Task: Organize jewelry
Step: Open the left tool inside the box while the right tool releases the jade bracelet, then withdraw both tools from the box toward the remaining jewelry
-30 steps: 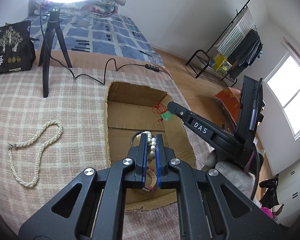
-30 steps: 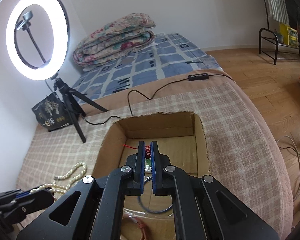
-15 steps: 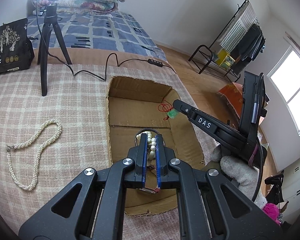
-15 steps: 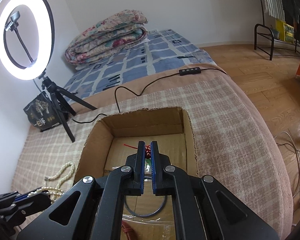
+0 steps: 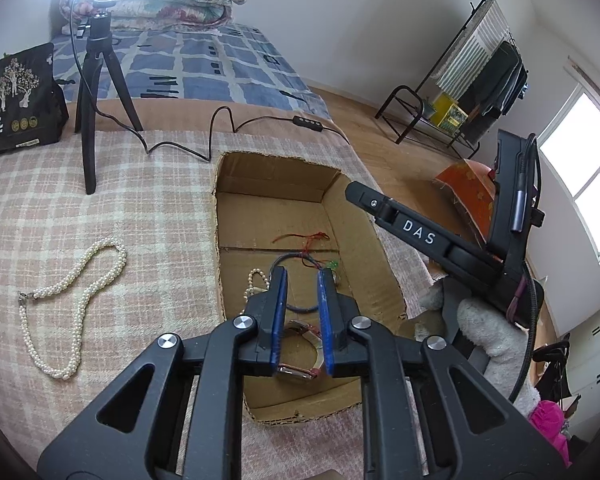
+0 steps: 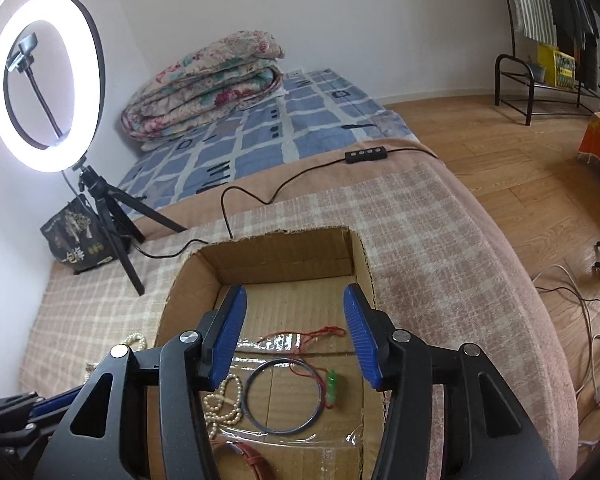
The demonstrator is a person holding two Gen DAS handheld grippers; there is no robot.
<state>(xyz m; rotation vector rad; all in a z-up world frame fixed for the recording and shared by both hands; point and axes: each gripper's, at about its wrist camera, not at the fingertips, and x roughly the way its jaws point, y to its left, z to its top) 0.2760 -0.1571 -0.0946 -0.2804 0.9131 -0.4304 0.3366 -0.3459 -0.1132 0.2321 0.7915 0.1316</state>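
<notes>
Much of the jewelry in the cardboard box (image 6: 356,256) is only partly seen: the short pearl strand (image 6: 220,398) is cut off behind the right gripper's left finger, and in the left wrist view the watch with a reddish strap (image 5: 300,360) shows only between the blue pads, its face impossible to read. The dark bangle (image 6: 284,396) lies flat on the box floor as a full ring, just beside the pearl strand. The green pendant (image 6: 332,390) lies just to the bangle's right with its long axis running toward the far box wall, and its red cord (image 6: 308,334) trails away toward that wall. A long pearl necklace (image 5: 72,304) lies outside the box on the checked blanket (image 5: 140,200), stretched roughly away from the camera, clasp end to the left. The left gripper (image 5: 302,296) hangs over the near part of the box, tilted downward, its jaws released and holding nothing. The right gripper (image 6: 296,336) hovers above the box, angled down at the floor, its jaws spread wide and empty.
</notes>
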